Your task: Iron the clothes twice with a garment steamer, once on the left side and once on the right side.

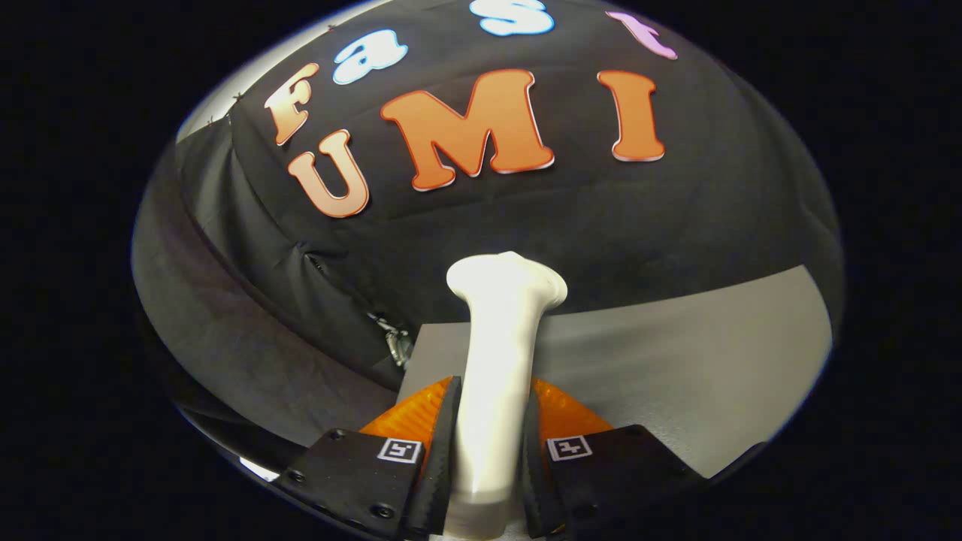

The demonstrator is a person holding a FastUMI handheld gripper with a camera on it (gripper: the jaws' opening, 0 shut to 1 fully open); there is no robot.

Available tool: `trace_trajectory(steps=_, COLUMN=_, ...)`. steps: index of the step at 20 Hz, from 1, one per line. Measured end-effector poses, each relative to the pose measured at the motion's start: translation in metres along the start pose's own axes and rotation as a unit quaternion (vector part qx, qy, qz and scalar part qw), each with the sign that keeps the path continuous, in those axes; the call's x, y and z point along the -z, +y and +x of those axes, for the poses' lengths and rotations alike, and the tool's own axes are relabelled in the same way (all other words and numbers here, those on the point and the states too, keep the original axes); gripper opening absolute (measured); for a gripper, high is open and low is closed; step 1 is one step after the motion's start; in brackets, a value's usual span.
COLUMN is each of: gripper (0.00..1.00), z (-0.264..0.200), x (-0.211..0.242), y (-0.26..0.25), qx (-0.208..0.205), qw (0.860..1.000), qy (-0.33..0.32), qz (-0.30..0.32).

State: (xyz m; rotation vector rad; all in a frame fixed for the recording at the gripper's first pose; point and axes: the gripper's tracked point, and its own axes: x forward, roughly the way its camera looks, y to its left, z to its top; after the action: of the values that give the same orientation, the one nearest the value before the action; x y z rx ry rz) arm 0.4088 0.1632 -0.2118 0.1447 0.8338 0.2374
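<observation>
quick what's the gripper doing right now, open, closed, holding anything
Gripper: closed, jaws pressing both sides of the white garment steamer handle, holding it with its head pointing ahead over the grey surface.

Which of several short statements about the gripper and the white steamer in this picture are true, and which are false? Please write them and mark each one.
1. The gripper is shut on the white garment steamer. True.
2. The steamer's wide head points down at the fingers. False: it rises beyond the fingertips, toward the black cloth wall.
3. A grey surface lies beyond the fingers. True.
4. The fingers are wide apart with nothing between them. False: both press the steamer's handle.
</observation>
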Motion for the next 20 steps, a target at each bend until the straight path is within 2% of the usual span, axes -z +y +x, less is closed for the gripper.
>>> trace_trajectory(steps=5, gripper=0.46, z=-0.043, x=-0.027, y=-0.008, qx=0.021, qw=0.996, qy=-0.091, qz=-0.004)
trace_trajectory(steps=10, gripper=0.46, z=-0.103, x=-0.023, y=-0.001, qx=0.054, qw=0.985, qy=-0.152, qz=-0.059)
trace_trajectory(steps=13, gripper=0.46, z=-0.152, x=-0.007, y=0.017, qx=0.048, qw=0.974, qy=-0.207, qz=-0.084)
trace_trajectory(steps=16, gripper=0.46, z=-0.211, x=0.014, y=0.026, qx=0.043, qw=0.956, qy=-0.262, qz=-0.123)
trace_trajectory(steps=20, gripper=0.45, z=-0.289, x=0.056, y=0.045, qx=0.021, qw=0.943, qy=-0.294, qz=-0.155)
